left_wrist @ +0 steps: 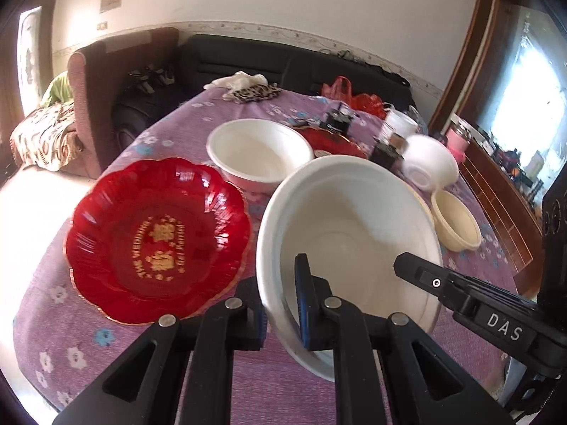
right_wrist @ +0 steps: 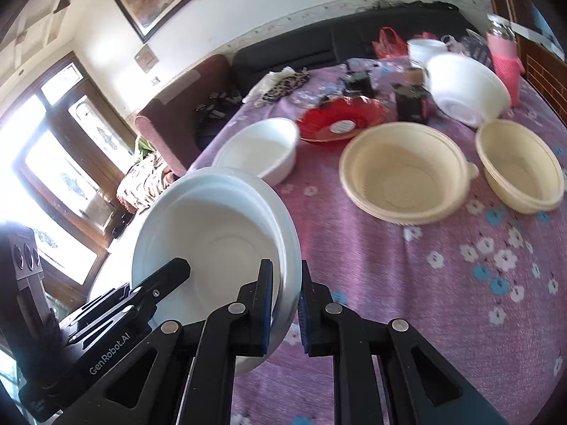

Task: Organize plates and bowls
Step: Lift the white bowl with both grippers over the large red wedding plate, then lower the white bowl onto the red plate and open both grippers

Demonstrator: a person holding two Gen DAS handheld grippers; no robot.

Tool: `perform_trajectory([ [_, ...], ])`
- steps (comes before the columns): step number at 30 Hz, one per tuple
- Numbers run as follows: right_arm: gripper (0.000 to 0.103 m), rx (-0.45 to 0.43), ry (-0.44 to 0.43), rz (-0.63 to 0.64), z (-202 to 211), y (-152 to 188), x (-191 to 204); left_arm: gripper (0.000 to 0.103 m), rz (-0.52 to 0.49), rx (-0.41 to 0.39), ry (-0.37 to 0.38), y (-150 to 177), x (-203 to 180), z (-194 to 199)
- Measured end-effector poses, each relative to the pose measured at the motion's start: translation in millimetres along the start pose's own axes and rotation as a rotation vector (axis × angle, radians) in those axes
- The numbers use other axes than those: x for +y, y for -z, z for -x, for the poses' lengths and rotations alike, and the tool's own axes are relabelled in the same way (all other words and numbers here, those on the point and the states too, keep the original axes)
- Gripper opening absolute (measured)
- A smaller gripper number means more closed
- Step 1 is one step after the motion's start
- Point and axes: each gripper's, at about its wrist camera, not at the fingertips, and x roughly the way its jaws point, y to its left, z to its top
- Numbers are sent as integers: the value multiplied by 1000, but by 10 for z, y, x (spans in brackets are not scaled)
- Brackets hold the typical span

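A large white bowl (left_wrist: pixel 354 230) hangs tilted above the purple flowered tablecloth (left_wrist: pixel 269 382), held from both sides. My left gripper (left_wrist: pixel 283 304) is shut on its left rim, and the tip of my right gripper (left_wrist: pixel 411 265) shows at the far rim. In the right wrist view my right gripper (right_wrist: pixel 285 283) is shut on the right rim of the same white bowl (right_wrist: pixel 212 241), with my left gripper (right_wrist: pixel 170 272) at its left edge. A red scalloped plate (left_wrist: pixel 159 237) lies left of it. Another white bowl (left_wrist: pixel 258 148) stands behind.
Two cream bowls (right_wrist: pixel 404 177) (right_wrist: pixel 521 166) stand on the tablecloth (right_wrist: pixel 443 283) to the right. A second red plate (right_wrist: pixel 340 120), a tipped white bowl (right_wrist: pixel 464 88), dark jars (right_wrist: pixel 411 102) and a pink bottle (right_wrist: pixel 503 56) crowd the back. A sofa (left_wrist: pixel 283 67) stands beyond the table.
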Motion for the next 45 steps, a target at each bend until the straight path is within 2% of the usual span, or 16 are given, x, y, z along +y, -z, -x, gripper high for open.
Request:
perform_trajectory([
  [11,15,29,-36,83,-321,-183,607,14,96,-2,-63,-134,615,32],
  [23,15,82,-67,118,-877,-399,1089,14,131,11,-144,-363,1162,-62],
  [31,15,129,-60,123,-1216,-536,1191,15,135,53,-180,-472,1354,-226],
  [40,15,228,-62,91,-1619,-498,1112,15,156,131,-215,-364,1487,-481],
  [45,15,255,-53,95,-1789,-487,1106,15,168,170,-233,-307,1550,-590],
])
